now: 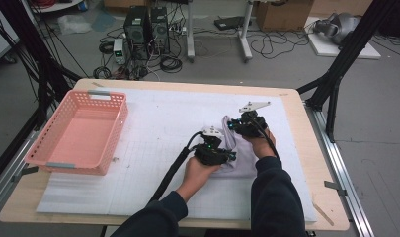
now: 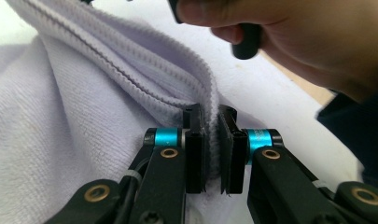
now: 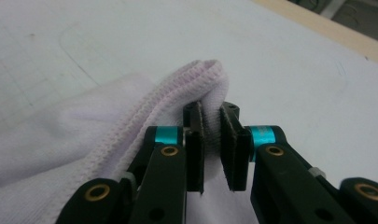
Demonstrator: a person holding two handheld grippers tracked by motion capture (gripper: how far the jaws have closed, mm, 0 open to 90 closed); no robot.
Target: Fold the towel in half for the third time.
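Note:
A pale lilac towel (image 1: 239,150) lies bunched on the white mat (image 1: 158,123), right of the middle. My left gripper (image 1: 227,157) sits at its near edge, and in the left gripper view its jaws pinch a hemmed fold of the towel (image 2: 60,140) between the pads. My right gripper (image 1: 234,126) is at the far end of the cloth. In the right gripper view its jaws clamp a folded, stitched corner of the towel (image 3: 144,107). The other hand (image 2: 280,37) shows close by at the top right of the left gripper view.
A pink plastic basket (image 1: 81,131) stands empty on the left side of the table. The wooden table edge (image 1: 306,148) runs along the right. Black frame poles, cables and computer boxes stand on the floor beyond the table.

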